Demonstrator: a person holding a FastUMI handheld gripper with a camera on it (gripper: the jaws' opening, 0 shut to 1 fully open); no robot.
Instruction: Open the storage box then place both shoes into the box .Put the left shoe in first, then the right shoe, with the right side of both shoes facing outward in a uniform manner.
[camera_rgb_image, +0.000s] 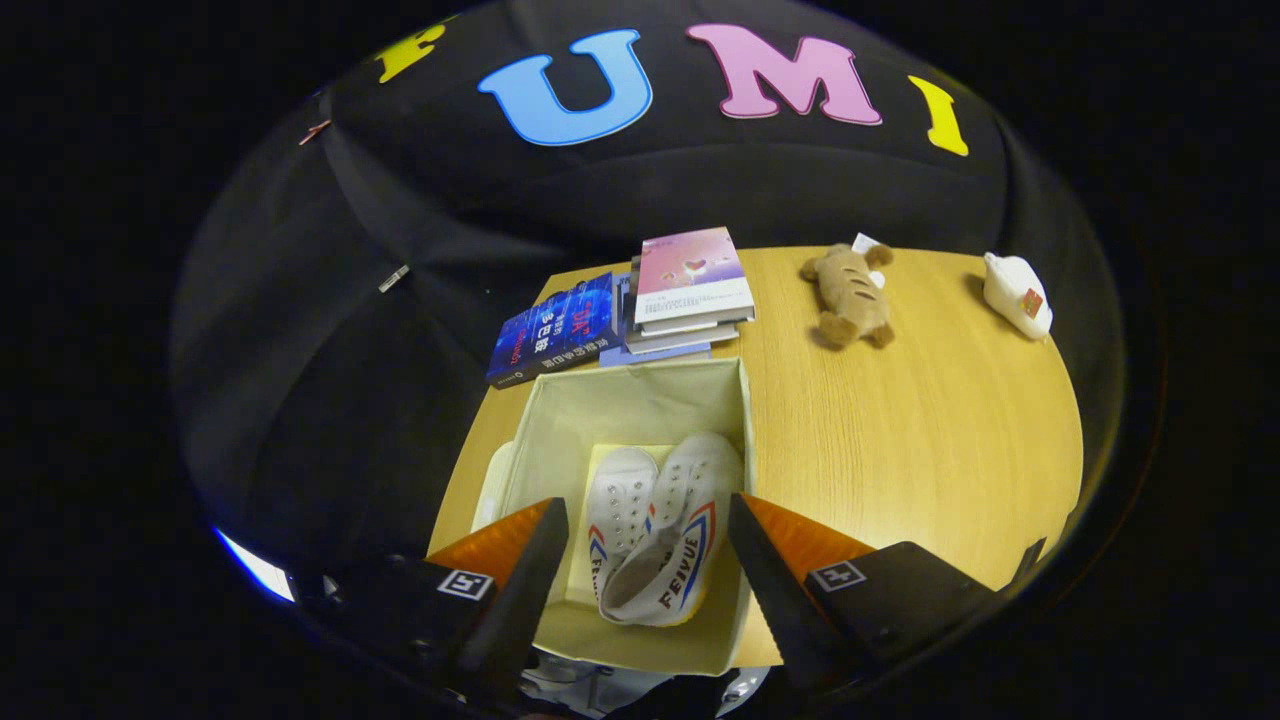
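- Gripper view: one open-topped fabric storage box (560, 420) stands on the wooden table (900, 430), and two white canvas shoes lie inside it, side by side and touching.
- The left-hand shoe (618, 500) and the right-hand shoe (680, 530) each run lengthwise away from the gripper: toes point toward the box's far wall, heel openings lie nearest the fingers. The right-hand one partly overlaps its neighbour and shows red and blue stripes on its side.
- The gripper (648, 570) hangs above the box's near end with its two fingers spread wide apart, one over each side wall, pressing on nothing; the shoes' heels show between the fingers.
- Beyond the box I count one blue book (555, 335) lying flat, and beside it one stack of books (690, 295) with a pink cover on top; how many are in the stack I cannot tell.
- Farther across the table lie one brown plush toy (850, 295) and, well apart from it near the far corner, one small white object (1018, 295).
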